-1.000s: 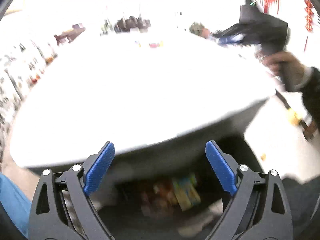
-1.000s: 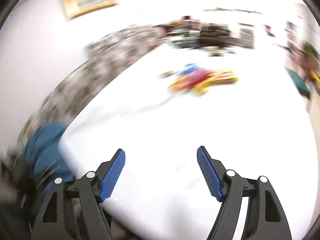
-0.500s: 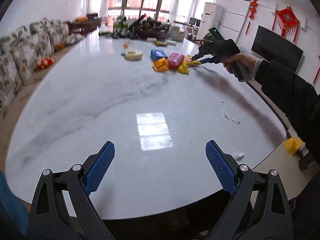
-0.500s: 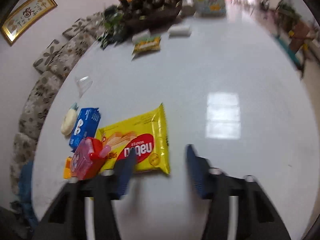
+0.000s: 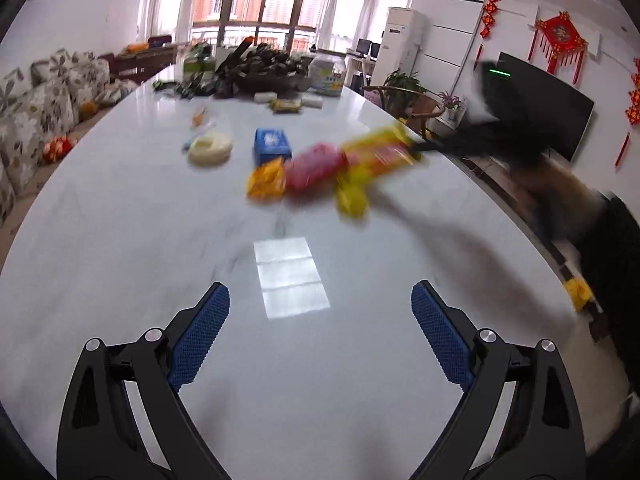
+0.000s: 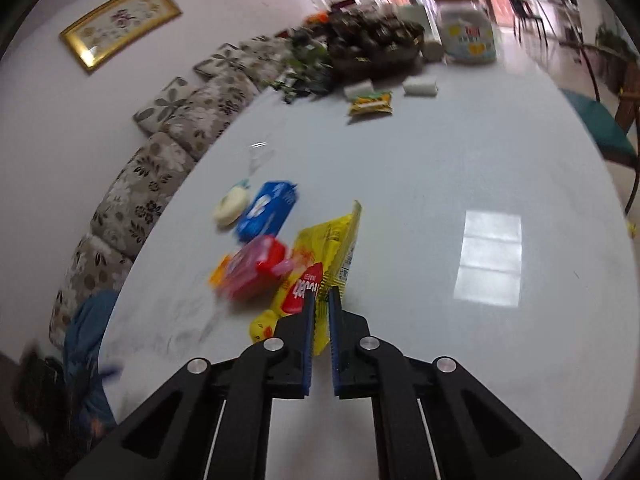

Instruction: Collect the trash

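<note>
The right gripper (image 6: 320, 312), its jaws just closed, pinches the yellow wafer wrapper (image 6: 328, 248) (red logo, edge lifted off the tabletop (image 6: 440, 160)); the left gripper (image 5: 320, 312) gapes empty.

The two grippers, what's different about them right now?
The left gripper has its jaws spread wide with nothing between them; the right gripper is clamped shut on the edge of a yellow wafer packet. The left one hangs over bare table; the right one sits beside the small heap of trash. Both have black arms and blue ribbed pads.
</note>
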Demonstrator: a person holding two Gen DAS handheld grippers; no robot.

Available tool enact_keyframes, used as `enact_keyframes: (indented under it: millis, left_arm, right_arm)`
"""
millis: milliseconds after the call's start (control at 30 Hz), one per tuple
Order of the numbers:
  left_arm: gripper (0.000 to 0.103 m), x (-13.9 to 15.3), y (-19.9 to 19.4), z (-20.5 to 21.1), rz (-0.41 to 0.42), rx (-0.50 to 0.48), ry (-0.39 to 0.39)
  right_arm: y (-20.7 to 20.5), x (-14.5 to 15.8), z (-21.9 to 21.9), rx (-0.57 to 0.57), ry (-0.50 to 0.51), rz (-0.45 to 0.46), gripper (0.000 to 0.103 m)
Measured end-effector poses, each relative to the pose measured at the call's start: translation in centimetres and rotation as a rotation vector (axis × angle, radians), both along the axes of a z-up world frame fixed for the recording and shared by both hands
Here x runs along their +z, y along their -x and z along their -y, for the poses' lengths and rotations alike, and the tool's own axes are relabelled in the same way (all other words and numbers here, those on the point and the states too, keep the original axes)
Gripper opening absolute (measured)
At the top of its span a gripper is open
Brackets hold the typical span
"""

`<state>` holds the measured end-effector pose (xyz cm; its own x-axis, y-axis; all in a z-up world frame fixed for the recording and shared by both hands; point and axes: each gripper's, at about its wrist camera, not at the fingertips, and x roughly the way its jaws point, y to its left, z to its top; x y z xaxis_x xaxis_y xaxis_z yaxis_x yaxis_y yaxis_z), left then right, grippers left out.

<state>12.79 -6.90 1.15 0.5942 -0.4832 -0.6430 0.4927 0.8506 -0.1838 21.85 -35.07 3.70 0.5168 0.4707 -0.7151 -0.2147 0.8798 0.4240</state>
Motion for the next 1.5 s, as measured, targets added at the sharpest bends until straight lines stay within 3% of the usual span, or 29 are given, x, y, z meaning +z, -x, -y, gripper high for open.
enact_keyframes:
  millis: [33, 133, 233, 367, 567, 700, 867, 1000, 1033, 1067, 1133, 1200, 1267, 1400, 1500]
  left_arm:
    - [0.09, 0.0, -1.3, 0.9, 0.003, -0.007, -0.003]
    - [0.09, -0.2, -5.4, 4.4, 0.03, -0.044, -0.045]
    - [0.09, -1.0, -8.7, 8.0, 0.031, -0.167, -0.119]
    - [0.09, -2.3, -9.9, 10.5, 0.02, -0.2, -0.204]
    - [0.09, -2.9, -10.6, 12.6, 0.034, -0.084, -0.275]
    - [0.09, -3.4, -11.5, 13.3, 0.052, -0.029, -0.349]
    - [0.09, -3.2, -10.1, 10.8, 0.059, -0.09, -0.293]
    - [0.09, -3.4, -9.2, 8.2, -0.018, -0.038, -0.23]
    - [0.09, -3.2, -9.0, 7.7, -0.03, -0.014, -0.206]
    - [0.09, -2.9, -8.6, 7.1, -0.043, 0.029, -0.174]
    - [0.09, -2.5, -8.5, 6.8, -0.068, 0.093, -0.165]
    - [0.09, -2.4, -8.8, 7.0, -0.086, 0.113, -0.147]
    - [0.09, -2.5, -9.5, 7.7, -0.077, 0.137, -0.18]
    - [0.09, -2.6, -10.9, 8.5, -0.029, 0.157, -0.217]
    - [0.09, -2.2, -11.2, 7.0, -0.048, 0.143, -0.141]
  right_arm:
    - [1.6, 0.3, 0.3, -0.006, 0.0, 0.01, 0.0]
    - [5.4, 0.3, 1.4, -0.014, -0.002, 0.026, 0.0]
    - [8.4, -0.7, 2.4, -0.022, 0.009, 0.002, 0.0]
    - [10.4, -2.3, 3.2, -0.025, 0.037, -0.022, 0.0]
    - [9.7, -3.6, 4.0, -0.04, 0.083, -0.027, 0.0]
    - [8.0, -4.0, 4.0, -0.051, 0.167, -0.014, 0.0]
    - [4.9, -4.9, 4.0, -0.051, 0.216, -0.017, 0.002]
    - [2.1, -5.4, 3.2, -0.038, 0.241, 0.012, 0.019]
    - [1.7, -5.3, 3.2, -0.062, 0.245, 0.023, 0.034]
    - [1.5, -5.0, 3.4, -0.092, 0.24, 0.031, 0.042]
    - [2.3, -4.3, 4.0, -0.14, 0.167, 0.033, 0.057]
    - [3.9, -4.2, 4.0, -0.153, 0.071, -0.011, 0.067]
    - [5.5, -4.6, 3.3, -0.166, 0.033, -0.056, 0.073]
    - [7.6, -5.3, 0.3, -0.27, 0.167, -0.091, 0.082]
    - [7.4, -5.8, -2.6, -0.338, 0.271, -0.086, 0.087]
